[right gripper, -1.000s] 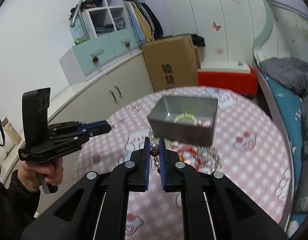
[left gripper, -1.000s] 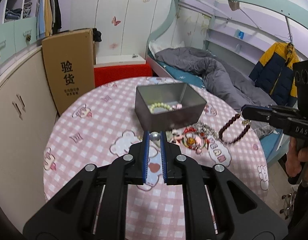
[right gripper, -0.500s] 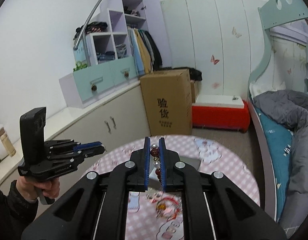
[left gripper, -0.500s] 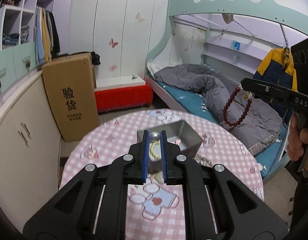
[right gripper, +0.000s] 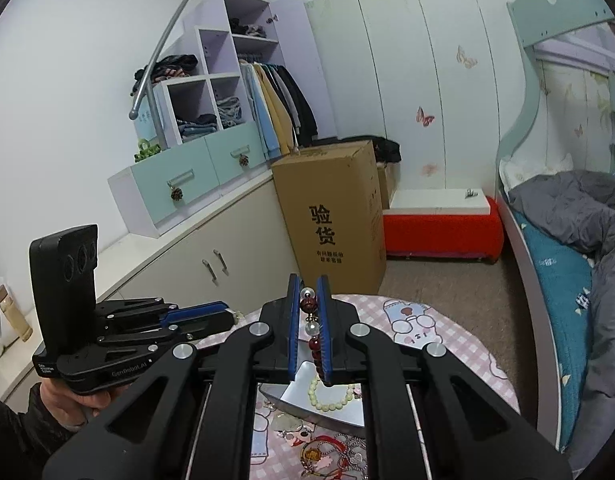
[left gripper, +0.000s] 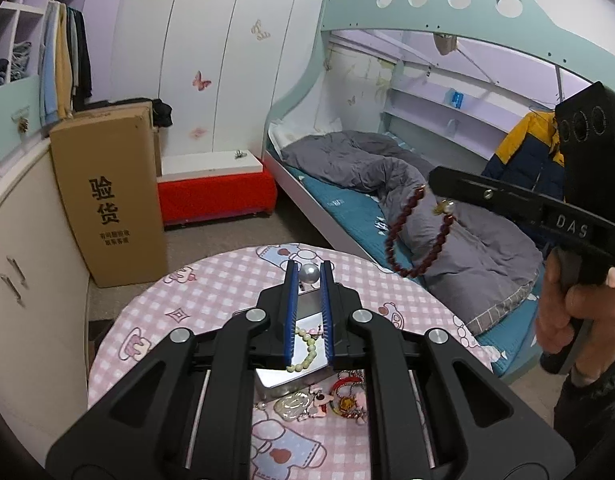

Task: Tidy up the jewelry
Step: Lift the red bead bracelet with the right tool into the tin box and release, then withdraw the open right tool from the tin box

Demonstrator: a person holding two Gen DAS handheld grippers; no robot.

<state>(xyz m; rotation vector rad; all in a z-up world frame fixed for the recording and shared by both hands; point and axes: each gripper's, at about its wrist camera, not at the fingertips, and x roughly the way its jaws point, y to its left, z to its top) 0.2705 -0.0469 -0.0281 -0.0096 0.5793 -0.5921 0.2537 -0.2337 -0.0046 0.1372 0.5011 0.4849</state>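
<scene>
My left gripper (left gripper: 309, 273) is shut on a silver pearl bead (left gripper: 309, 273), held high above the metal tin (left gripper: 275, 380). A pale green bead bracelet (left gripper: 305, 350) lies inside the tin. My right gripper (right gripper: 308, 300) is shut on a dark red bead bracelet (right gripper: 308, 303), which shows hanging as a loop in the left wrist view (left gripper: 417, 236). The right gripper's body (left gripper: 507, 200) is up at the right, above the table's edge. The tin (right gripper: 343, 408) and green bracelet (right gripper: 331, 394) show below the right fingers. The left gripper (right gripper: 211, 312) appears at the left.
Loose jewelry (left gripper: 331, 396) with a red bangle and charms lies on the pink checked round table (left gripper: 211, 292) just before the tin. A cardboard box (left gripper: 107, 192), a red bench (left gripper: 215, 196), cabinets and a bunk bed (left gripper: 387, 184) surround the table.
Both grippers have lifted well up from the table, the right one carrying the dark red bracelet, the left one the silver bead. The tin now sits below the fingers.
</scene>
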